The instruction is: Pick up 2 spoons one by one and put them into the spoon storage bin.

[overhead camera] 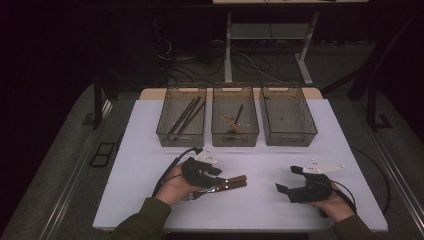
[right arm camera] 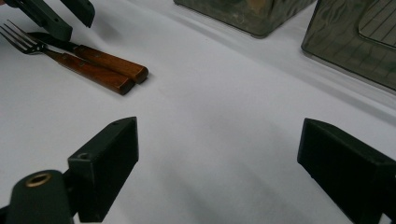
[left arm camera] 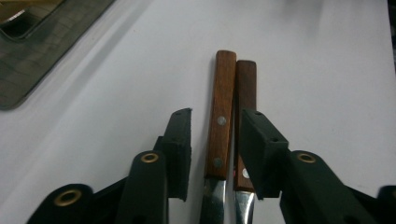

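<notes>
Lab recording setup: white table (overhead camera: 150, 210), dark surround, floor cables (overhead camera: 250, 62), table-frame legs (overhead camera: 228, 55).

Both grippers are matte black. The left gripper (overhead camera: 216, 176) and the right gripper (overhead camera: 283, 189) each carry a pale grey three-cornered plate on top and trail a black cable. Their blocky jaws are fixed with small dark screws, the arms behind them with brass-ringed pivots (round eyelets). The sleeves (overhead camera: 145, 220) are olive green.
</notes>
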Demonstrator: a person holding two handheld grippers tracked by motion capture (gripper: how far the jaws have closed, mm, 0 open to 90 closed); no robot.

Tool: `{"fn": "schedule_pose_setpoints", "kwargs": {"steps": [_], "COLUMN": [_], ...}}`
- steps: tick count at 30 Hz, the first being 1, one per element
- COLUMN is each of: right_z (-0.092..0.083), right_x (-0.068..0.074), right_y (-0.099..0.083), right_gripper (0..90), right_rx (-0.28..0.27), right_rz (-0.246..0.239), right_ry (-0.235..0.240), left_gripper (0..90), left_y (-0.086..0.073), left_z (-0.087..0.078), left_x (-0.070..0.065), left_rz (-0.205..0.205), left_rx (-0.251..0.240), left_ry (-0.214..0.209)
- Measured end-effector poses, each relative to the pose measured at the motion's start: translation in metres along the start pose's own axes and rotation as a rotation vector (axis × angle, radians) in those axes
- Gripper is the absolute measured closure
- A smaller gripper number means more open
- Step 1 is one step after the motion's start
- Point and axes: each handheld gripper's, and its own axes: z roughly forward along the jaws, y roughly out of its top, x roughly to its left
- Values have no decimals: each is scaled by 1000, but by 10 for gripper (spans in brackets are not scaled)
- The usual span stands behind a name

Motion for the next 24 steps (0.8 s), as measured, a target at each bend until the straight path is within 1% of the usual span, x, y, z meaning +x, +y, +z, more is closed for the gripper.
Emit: {"fn": "schedule_pose_setpoints", "kwargs": {"steps": [1, 3, 4, 5, 7, 8, 12, 13, 15, 16, 17, 18, 19, 20, 21, 24], "right_z": [0, 0, 0, 0, 0, 0, 0, 0, 0, 0, 0, 0, 0, 0, 0, 0], "right_x": [0, 0, 0, 0, 0, 0, 0, 0, 0, 0, 0, 0, 0, -1, -1, 0], "right_y": [0, 0, 0, 0, 0, 0, 0, 0, 0, 0, 0, 0, 0, 0, 0, 0], "right_gripper": [124, 124, 124, 124, 124, 124, 124, 124, 124, 124, 124, 124, 124, 124, 124, 124], "right_rx": [-1, -1, -2, -2, 0, 0, -1, -1, 0, 0, 0, 0, 0, 0, 0, 1], "right_rz": [-1, 0, 0, 0, -1, -1, -3, -4, -3, -3, -4, -4, -4, -4, -4, -4], "right_ry": [0, 1, 1, 1, 0, -1, 0, 0, -1, 0, -1, -1, -2, -2, -2, -1], "left_gripper": [672, 687, 695, 701, 706, 710, 714, 716, 725, 730, 732, 733, 737, 741, 741, 744], "left_y": [0, -1, -1, -1, -2, -2, -3, -4, -4, -4, -4, -4, -4, -5, -5, -5], "left_z": [1, 2, 3, 3, 4, 5, 7, 8, 9, 10, 11, 12, 12, 14, 14, 15], "left_x": [0, 0, 0, 1, 1, 0, 2, 1, 1, 0, 1, 2, 1, 1, 3, 5], "left_rz": [0, 14, 11, 20, 21, 13, 27, 17, 14, 4, 8, 26, 23, 30, 52, 56], "left_rx": [3, 22, 26, 36, 46, 40, 59, 55, 55, 47, 52, 67, 73, 78, 106, 105], "left_ry": [-2, -7, -10, -10, -18, -15, -16, -15, -17, -14, -16, -17, -13, -3, 2, -5]}}
